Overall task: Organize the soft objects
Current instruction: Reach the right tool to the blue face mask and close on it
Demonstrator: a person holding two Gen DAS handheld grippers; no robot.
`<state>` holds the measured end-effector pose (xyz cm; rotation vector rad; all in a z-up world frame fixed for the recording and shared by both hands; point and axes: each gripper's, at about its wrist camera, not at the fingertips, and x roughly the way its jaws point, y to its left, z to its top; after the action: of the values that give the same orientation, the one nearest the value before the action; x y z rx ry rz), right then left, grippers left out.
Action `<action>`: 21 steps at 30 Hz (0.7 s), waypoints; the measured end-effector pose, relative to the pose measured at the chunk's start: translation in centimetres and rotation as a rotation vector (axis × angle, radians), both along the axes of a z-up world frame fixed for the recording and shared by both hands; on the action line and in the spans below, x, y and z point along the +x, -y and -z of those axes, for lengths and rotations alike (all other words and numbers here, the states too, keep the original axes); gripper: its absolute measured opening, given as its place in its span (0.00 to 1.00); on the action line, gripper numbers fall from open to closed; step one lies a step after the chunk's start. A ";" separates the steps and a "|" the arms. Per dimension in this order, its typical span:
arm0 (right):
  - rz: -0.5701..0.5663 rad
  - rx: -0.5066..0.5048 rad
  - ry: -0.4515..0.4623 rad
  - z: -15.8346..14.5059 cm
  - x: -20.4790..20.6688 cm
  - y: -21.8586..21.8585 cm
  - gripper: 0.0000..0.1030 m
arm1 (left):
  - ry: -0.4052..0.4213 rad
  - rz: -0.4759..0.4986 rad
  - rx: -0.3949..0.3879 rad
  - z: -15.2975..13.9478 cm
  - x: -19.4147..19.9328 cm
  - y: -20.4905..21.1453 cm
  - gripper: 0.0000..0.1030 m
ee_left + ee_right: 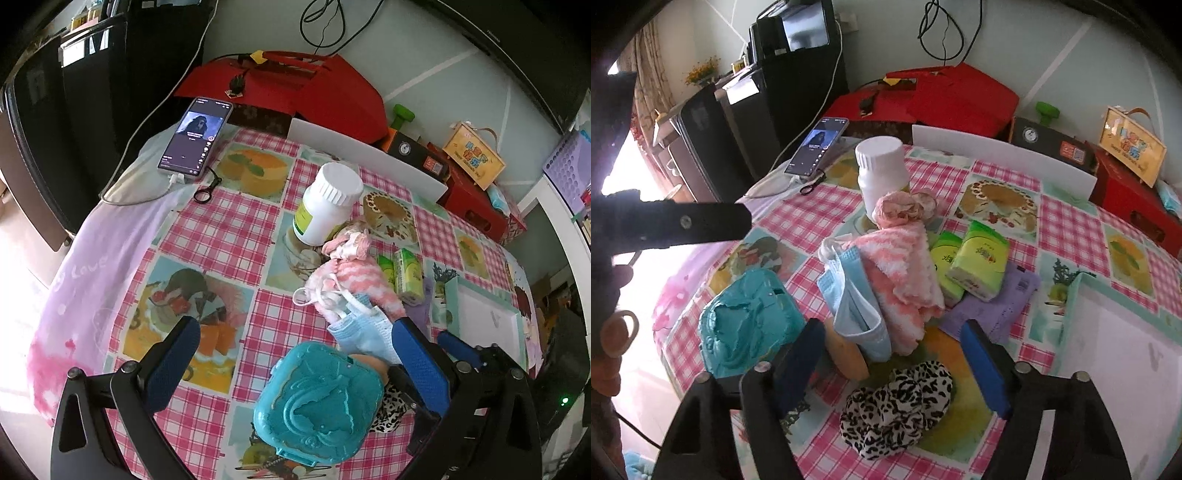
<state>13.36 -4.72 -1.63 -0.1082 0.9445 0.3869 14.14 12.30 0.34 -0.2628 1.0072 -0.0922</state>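
A pile of soft things lies mid-table: a pink-and-white fuzzy cloth (901, 280) (354, 284), blue face masks (857, 306) (362, 332), a pink scrunchie (905, 206) (347, 243) and a leopard-print scrunchie (897, 410) (391, 410). A teal plastic case (317, 402) (746, 321) lies between the fingers of my left gripper (295, 354), which is open and holds nothing. My right gripper (894, 354) is open just above the leopard scrunchie, with a tan sponge-like piece (849, 354) beside its left finger.
A white pill bottle (882, 173) stands behind the pile. Green tissue packs (975, 258) and a purple packet (990, 306) lie to the right. A white tray (1126, 354) sits at the right edge. A phone (195, 136) on a cable and red boxes (295, 85) are at the back.
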 end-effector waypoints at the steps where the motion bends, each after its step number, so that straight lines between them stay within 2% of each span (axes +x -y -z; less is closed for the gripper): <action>1: -0.007 0.006 0.001 0.1 0.1 -0.1 0.70 | -0.006 0.004 0.004 0.1 0.1 0.1 1.00; 4: -0.030 0.021 -0.002 0.3 0.3 -0.3 0.63 | -0.022 0.011 0.014 0.4 0.6 0.4 1.00; 8: -0.051 0.037 -0.012 0.9 0.7 -0.5 0.43 | -0.056 0.004 0.011 1.0 1.3 0.3 1.00; 14: -0.085 0.062 -0.001 1.0 1.1 -0.9 0.27 | -0.077 -0.008 0.015 1.3 2.1 0.5 1.00; 21: -0.091 0.108 0.011 0.4 1.2 -0.1 0.27 | -0.103 -0.017 0.014 1.8 3.1 1.5 1.00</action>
<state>14.56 -4.60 -2.07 -0.0553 0.9082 0.5201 17.27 10.81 -1.49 -0.2659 1.1069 -0.0565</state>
